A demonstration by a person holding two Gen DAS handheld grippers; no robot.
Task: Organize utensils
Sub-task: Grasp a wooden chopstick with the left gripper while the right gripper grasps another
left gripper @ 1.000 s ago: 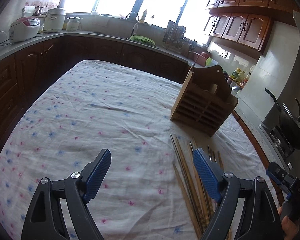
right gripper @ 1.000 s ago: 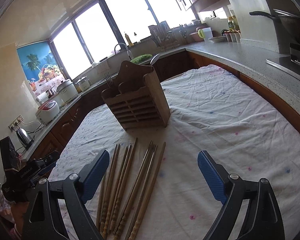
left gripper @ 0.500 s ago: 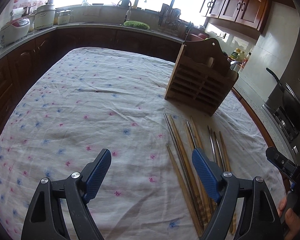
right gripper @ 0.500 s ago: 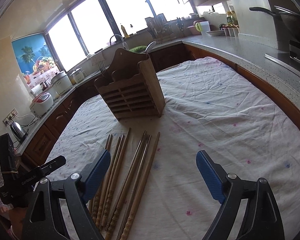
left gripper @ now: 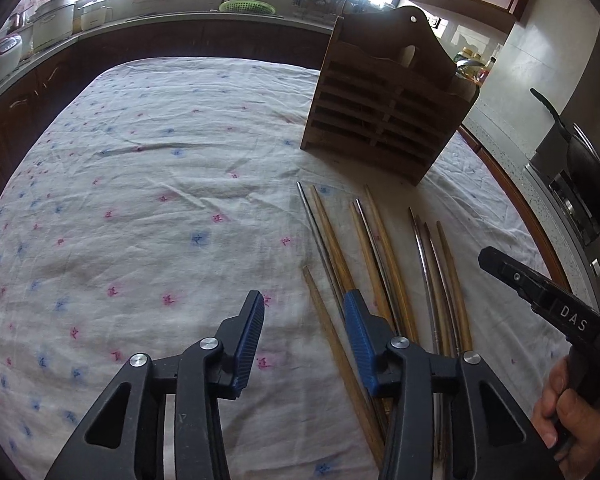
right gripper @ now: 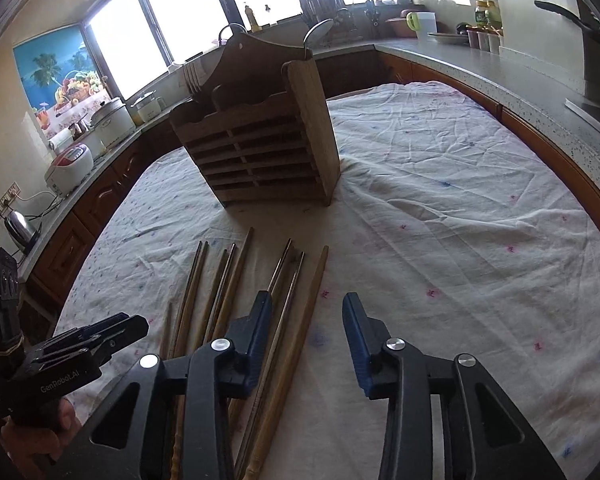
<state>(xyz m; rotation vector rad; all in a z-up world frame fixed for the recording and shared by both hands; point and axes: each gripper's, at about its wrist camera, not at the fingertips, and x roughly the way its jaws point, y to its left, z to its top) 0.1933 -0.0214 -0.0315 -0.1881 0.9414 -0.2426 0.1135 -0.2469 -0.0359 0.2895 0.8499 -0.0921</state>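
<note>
The left gripper (left gripper: 304,320) is hovering low over the flower-print tablecloth (left gripper: 140,200) with its blue-padded fingers (left gripper: 252,336) spread apart and gripping nothing; its right finger is sitting above the leftmost of the chopsticks (left gripper: 380,248), though whether it is touching them cannot be told. The chopsticks, a mix of wooden and metal ones, are lying side by side on the cloth in loose groups, their tips pointing toward the wooden utensil holder (left gripper: 384,108), which is standing upright just beyond them. From the right wrist view, the right gripper (right gripper: 306,320) is also hanging open and empty, its left finger (right gripper: 260,332) over the right edge of the chopstick row (right gripper: 236,280) and its right finger over bare cloth. A spoon (right gripper: 318,32) and some fork tines (right gripper: 192,76) are poking out of the holder's (right gripper: 260,136) top compartments. A rice cooker (right gripper: 70,164) is sitting on the counter behind.
</note>
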